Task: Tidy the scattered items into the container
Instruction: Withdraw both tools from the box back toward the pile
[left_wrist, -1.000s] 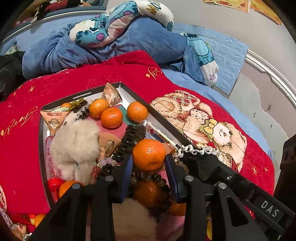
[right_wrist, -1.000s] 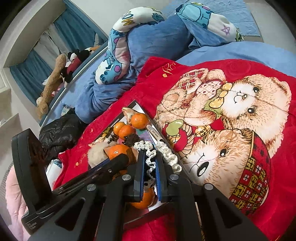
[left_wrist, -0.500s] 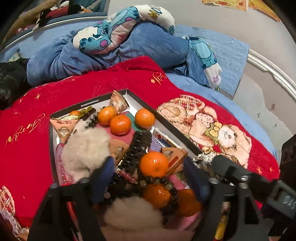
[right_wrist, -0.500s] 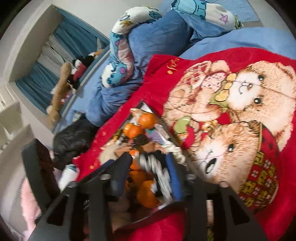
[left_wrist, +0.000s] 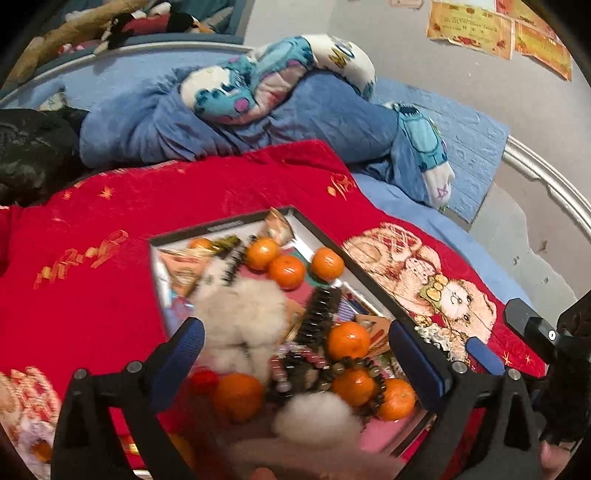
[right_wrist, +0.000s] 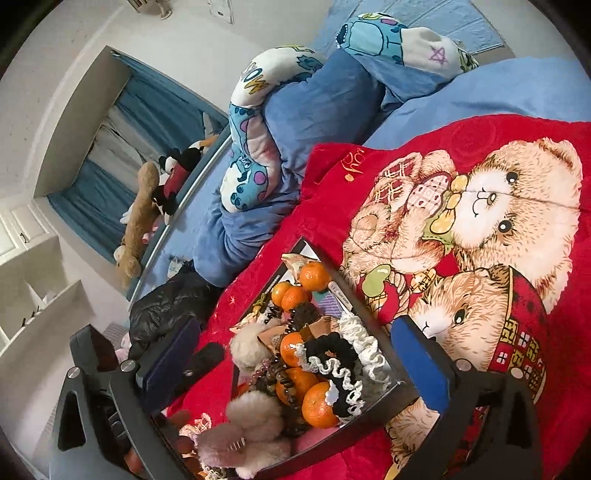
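A black-rimmed box (left_wrist: 221, 229) (right_wrist: 347, 424) lies on the red bear blanket (left_wrist: 92, 295), full of tangerines, fluffy pompoms, bead bracelets and snack packets. My left gripper (left_wrist: 295, 354) hovers above its near half, jaws wide and still opening, with nothing pressed between them. A tangerine (left_wrist: 347, 339) rests in the box under it. My right gripper (right_wrist: 295, 354) is also opening wide above the box. A black-and-white lace scrunchie (right_wrist: 332, 358) lies loose on the tangerines between its fingers, touching neither pad.
A blue duvet with a cartoon-print pillow (left_wrist: 258, 122) is heaped behind the blanket. A black jacket (left_wrist: 29, 155) lies at the far left. The right gripper's body (left_wrist: 535, 332) sits close on the right of the left wrist view. Plush toys (right_wrist: 147, 206) line the bed rail.
The left jaws opened, let go of the tangerine, and the gripper drew back and up. The right jaws opened and released the lace scrunchie, which now lies in the box.
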